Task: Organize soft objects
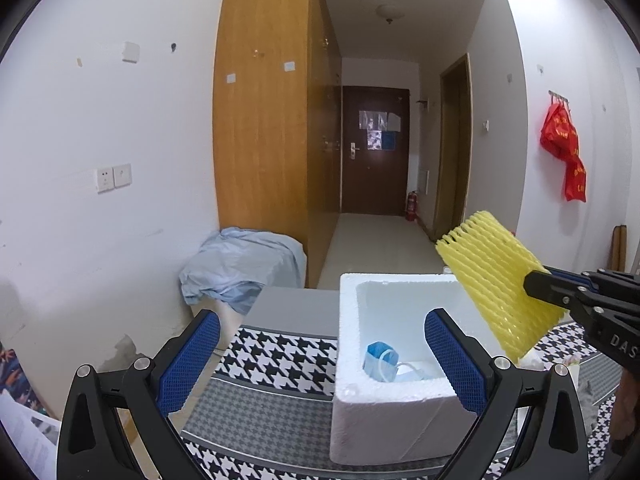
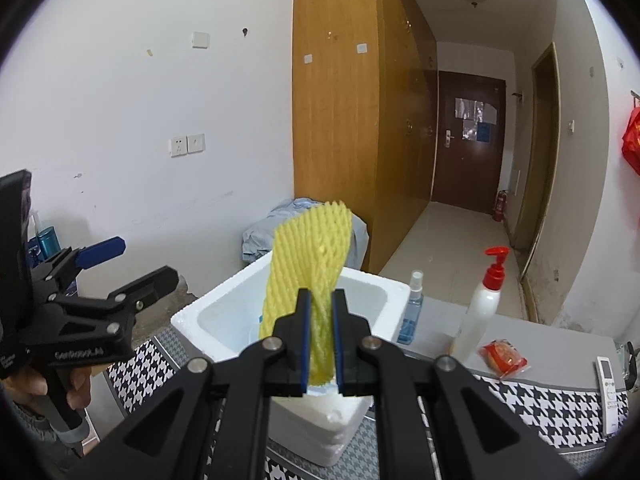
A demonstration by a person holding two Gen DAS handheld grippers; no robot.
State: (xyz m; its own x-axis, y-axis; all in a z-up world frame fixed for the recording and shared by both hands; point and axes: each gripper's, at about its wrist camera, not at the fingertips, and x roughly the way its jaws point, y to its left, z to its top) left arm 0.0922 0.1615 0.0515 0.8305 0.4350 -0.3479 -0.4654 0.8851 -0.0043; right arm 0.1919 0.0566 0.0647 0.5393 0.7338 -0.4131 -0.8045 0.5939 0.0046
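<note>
My right gripper (image 2: pixel 321 340) is clamped on the lower end of the yellow foam net sleeve (image 2: pixel 310 276), featherlight and squashy, above the white foam box (image 2: pixel 208 312), while my left gripper (image 1: pixel 320 364) gapes empty.

The yellow foam net (image 2: pixel 310 280) hides much of the white foam box's (image 2: pixel 224 304) interior in the right wrist view. The remote control (image 2: pixel 610 392) is cut off by the lens border. In the left wrist view, the papers on the far door (image 1: pixel 378 130) are too small to read.
</note>
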